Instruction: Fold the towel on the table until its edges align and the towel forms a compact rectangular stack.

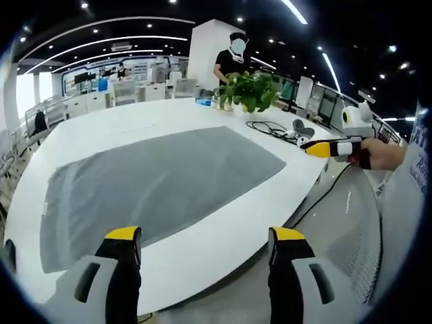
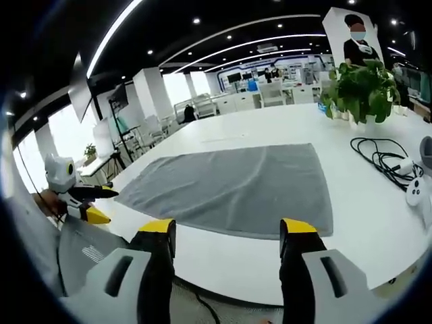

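The gray towel [image 1: 158, 185] lies spread flat and unfolded on the white tabletop [image 1: 169, 111], seen also in the right gripper view [image 2: 239, 182]. All four of its edges lie within the tabletop, with a bare white margin around it. The near edge of the towel runs close to the curved tabletop rim; the far side of the tabletop is wide and bare.

The left claw [image 1: 206, 246] hangs off the tabletop's near rim, jaws spread apart with nothing between them, clear of the towel. The right claw [image 2: 228, 236] is likewise released, jaws wide apart and holding nothing, short of the towel's near edge. In the left gripper view the right claw [image 1: 317, 146] enters from the right, held by a hand [image 1: 385, 154] beyond the tabletop rim. In the right gripper view the left claw [image 2: 98, 204] appears at the left, off the tabletop.

A potted plant [image 1: 248, 91] stands on the far side of the tabletop, well apart from the towel. A black cable [image 2: 381, 158] lies coiled on the tabletop between the plant and the near rim, beside a white controller [image 2: 415, 192].

The room is an open office with ceiling strip lights, desks and chairs. A person [image 1: 233, 61] stands behind the plant. The controller is partly cut off at the edge of the right gripper view.
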`<state>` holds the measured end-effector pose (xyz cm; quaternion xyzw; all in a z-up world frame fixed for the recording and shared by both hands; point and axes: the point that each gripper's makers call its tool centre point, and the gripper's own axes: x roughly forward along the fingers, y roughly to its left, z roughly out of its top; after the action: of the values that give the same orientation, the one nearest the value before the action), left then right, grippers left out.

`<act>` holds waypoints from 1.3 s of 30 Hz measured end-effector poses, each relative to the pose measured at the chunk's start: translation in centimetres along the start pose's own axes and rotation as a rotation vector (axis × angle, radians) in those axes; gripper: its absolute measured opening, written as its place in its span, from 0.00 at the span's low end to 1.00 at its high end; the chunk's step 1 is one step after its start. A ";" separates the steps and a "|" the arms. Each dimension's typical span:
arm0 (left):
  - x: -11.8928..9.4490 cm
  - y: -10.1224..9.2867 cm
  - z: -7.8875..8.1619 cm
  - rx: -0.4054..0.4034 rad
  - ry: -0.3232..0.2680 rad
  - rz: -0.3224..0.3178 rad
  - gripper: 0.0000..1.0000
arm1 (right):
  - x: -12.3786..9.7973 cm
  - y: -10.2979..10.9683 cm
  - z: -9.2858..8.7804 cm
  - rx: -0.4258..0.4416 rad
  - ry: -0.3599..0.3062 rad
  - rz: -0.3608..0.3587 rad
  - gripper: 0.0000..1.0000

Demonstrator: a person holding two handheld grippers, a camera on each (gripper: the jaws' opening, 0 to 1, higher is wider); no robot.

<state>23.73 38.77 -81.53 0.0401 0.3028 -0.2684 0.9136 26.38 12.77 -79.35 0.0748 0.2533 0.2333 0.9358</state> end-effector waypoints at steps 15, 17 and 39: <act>3.0 -3.7 4.0 0.095 -0.046 -0.060 0.79 | -1.2 -3.4 4.2 -0.057 -0.062 0.000 0.61; 3.5 -4.4 4.9 0.120 -0.066 -0.067 0.78 | -1.2 -4.0 4.4 -0.056 -0.061 -0.004 0.61; 10.8 -13.2 10.4 0.290 -0.149 -0.220 0.78 | -0.1 -8.4 7.3 -0.156 -0.076 0.050 0.59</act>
<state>29.74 19.99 -78.10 0.1178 0.1951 -0.4097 0.8833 33.39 5.18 -75.18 0.0170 0.1967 0.2726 0.9417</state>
